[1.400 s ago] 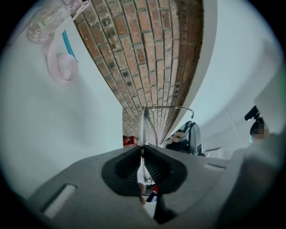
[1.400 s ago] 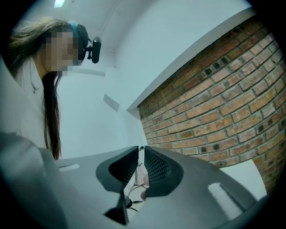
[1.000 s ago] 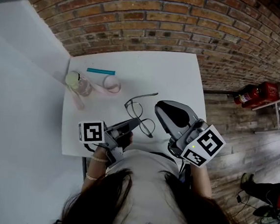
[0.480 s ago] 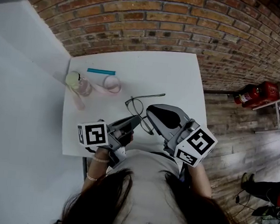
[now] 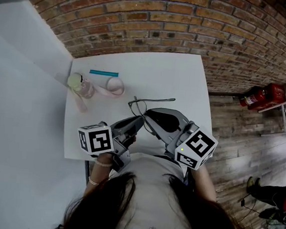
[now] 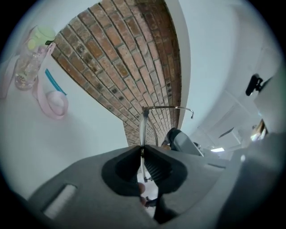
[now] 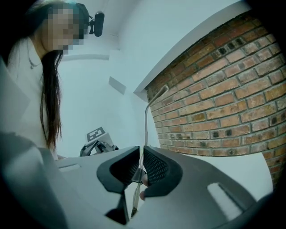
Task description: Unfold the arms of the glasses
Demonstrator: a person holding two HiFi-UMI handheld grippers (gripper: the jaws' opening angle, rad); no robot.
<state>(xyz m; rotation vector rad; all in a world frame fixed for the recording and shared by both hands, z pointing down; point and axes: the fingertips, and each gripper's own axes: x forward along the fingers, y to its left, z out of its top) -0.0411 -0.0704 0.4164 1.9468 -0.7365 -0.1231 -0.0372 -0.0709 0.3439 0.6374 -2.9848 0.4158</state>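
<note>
Thin dark wire-rim glasses (image 5: pixel 138 106) are held over the near part of the white table (image 5: pixel 177 74), between both grippers. My left gripper (image 5: pixel 139 121) is shut on a lens rim (image 6: pixel 144 129), which stands edge-on between its jaws. One arm (image 6: pixel 167 108) sticks out sideways from the top of that rim. My right gripper (image 5: pixel 151 114) comes in from the right and is shut on the glasses (image 7: pixel 146 117) near a hinge. A thin arm rises straight up from the right gripper (image 7: pixel 141 164). The other arm (image 5: pixel 160 100) points right.
A clear bottle with a pale green cap (image 5: pixel 79 84), a pink strap (image 5: pixel 113 87) and a blue stick (image 5: pixel 103 73) lie at the table's far left. A brick wall (image 5: pixel 192 25) runs behind the table. Red fire extinguishers (image 5: pixel 258 96) lie on the wooden floor to the right.
My right gripper has moved left to the glasses and gone from open to shut on them. The free arm's tip has swung out to the right. The left gripper has shifted only slightly.
</note>
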